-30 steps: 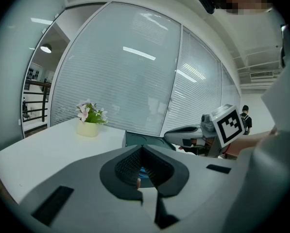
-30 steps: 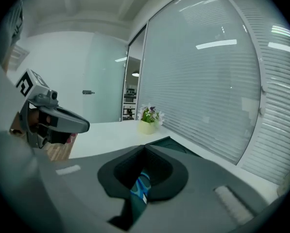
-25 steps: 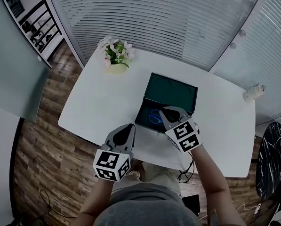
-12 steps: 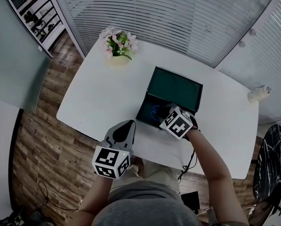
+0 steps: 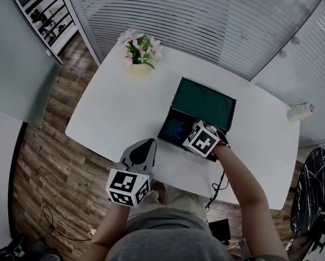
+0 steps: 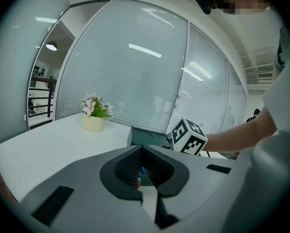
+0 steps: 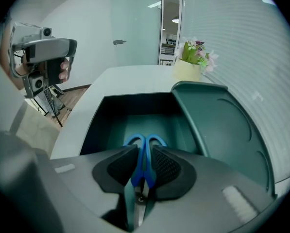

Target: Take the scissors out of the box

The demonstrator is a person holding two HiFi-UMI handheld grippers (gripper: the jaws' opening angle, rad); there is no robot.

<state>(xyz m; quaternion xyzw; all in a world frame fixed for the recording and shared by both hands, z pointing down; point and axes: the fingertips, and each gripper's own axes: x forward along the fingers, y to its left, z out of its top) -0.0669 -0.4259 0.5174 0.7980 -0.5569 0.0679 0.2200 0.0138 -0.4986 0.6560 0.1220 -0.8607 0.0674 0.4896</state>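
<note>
right arm: stretched forward, right gripper (image 7: 145,152) tipped steeply down into box (image 7: 135,107) | jaws: opening, wide | scissors (image 7: 133,141): on box floor, blue handles between its pads | left gripper (image 6: 141,149): closed, empty

No word, number, brand name or sign can be read on anything in view. The only printed marks are black-and-white square patterns. One set is on the left cube (image 5: 128,187), part of the left hand-held gripper (image 5: 147,145). The other is on the right cube (image 5: 201,138), part of the right hand-held gripper (image 7: 145,149). They are coded blocks, not letters or digits.
</note>
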